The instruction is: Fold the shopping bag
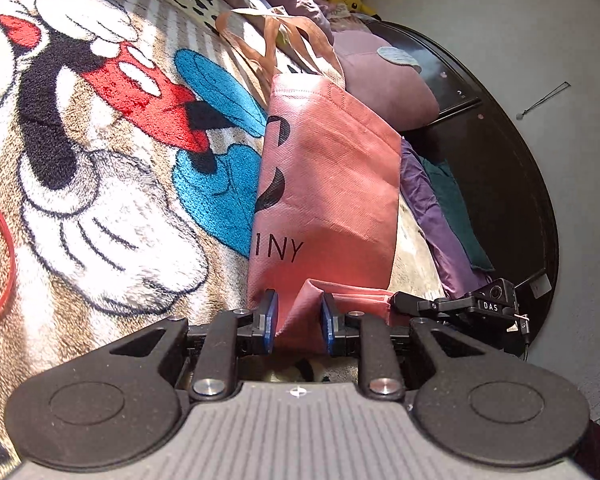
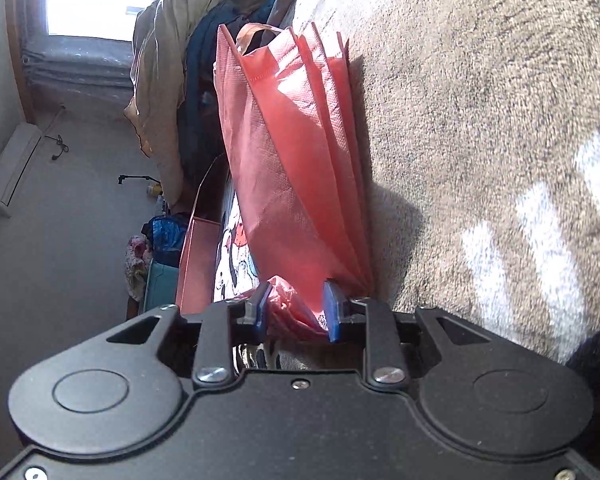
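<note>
Both ends pinched: the left hand-held gripper (image 1: 298, 322) is clamped on the bottom fold of the pink shopping bag (image 1: 332, 176), and the right hand-held gripper (image 2: 298, 312) grips bunched fabric at the same bag's (image 2: 296, 168) bottom. The bag lies stretched over the cartoon blanket (image 1: 112, 184) on the bed, handles (image 1: 276, 36) towards the pillows (image 1: 384, 76).

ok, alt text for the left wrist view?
The left gripper is shut on the bottom edge of a pink shopping bag, which lies on a cartoon-print blanket. The right gripper holds the same edge alongside.
</note>
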{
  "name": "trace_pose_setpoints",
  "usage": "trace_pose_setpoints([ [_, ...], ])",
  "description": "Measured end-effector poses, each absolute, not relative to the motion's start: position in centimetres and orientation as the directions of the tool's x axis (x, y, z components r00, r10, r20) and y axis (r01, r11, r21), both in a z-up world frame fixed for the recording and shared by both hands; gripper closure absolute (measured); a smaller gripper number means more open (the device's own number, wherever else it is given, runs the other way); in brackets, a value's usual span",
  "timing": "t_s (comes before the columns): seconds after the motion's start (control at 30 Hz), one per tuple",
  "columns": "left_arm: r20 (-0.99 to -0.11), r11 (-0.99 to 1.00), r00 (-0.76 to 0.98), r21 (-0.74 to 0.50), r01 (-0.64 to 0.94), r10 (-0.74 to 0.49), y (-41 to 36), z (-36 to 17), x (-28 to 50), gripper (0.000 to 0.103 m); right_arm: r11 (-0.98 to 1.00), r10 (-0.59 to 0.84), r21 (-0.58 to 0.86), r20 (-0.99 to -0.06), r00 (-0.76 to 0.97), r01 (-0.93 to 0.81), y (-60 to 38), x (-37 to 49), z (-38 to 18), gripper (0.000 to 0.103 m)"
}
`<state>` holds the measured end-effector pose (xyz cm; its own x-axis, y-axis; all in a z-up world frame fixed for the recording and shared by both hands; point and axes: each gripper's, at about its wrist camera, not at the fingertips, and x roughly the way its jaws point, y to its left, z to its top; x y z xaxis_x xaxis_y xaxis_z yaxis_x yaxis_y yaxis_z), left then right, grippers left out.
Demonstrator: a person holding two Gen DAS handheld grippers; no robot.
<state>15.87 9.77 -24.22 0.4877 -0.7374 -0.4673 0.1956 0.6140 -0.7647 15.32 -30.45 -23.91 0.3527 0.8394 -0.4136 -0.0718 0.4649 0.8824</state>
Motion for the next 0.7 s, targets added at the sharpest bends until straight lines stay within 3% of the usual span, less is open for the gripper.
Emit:
trace_pose_setpoints([
  [0.13, -0.499, 0.659, 0.508, -0.725, 0.200, -0.702, 9.0, -23.6, 15.7, 0.081, 0.643, 0.751, 0.729, -0.539, 0.380, -0.237, -28.3, 15.2, -20.7, 0.073],
  [0.23, -0.505, 0.698, 0.548, -0.682, 0.220, -0.667, 8.4, -23.6, 15.0, 0.080, 0.691, 0.710, 0.674, -0.564, 0.422, -0.260, -27.7, 15.0, -20.9, 0.073],
  [0.33, -0.473, 0.732, 0.626, -0.635, 0.246, -0.620, 7.7, -23.6, 13.6, 0.079, 0.693, 0.693, 0.686, -0.549, 0.467, -0.221, -28.2, 14.0, -22.0, 0.073],
  [0.47, -0.460, 0.694, 0.625, -0.695, 0.189, -0.631, 8.4, -24.0, 13.9, 0.079, 0.604, 0.740, 0.784, -0.486, 0.466, -0.142, -30.1, 13.1, -23.8, 0.072],
  [0.57, -0.512, 0.728, 0.597, -0.660, 0.187, -0.617, 7.9, -23.1, 14.8, 0.079, 0.602, 0.768, 0.747, -0.447, 0.458, -0.281, -29.9, 12.7, -22.6, 0.053],
  [0.7, -0.530, 0.739, 0.584, -0.645, 0.192, -0.615, 7.9, -23.0, 15.1, 0.080, 0.640, 0.766, 0.596, -0.446, 0.463, -0.486, -29.3, 12.2, -21.1, 0.048],
])
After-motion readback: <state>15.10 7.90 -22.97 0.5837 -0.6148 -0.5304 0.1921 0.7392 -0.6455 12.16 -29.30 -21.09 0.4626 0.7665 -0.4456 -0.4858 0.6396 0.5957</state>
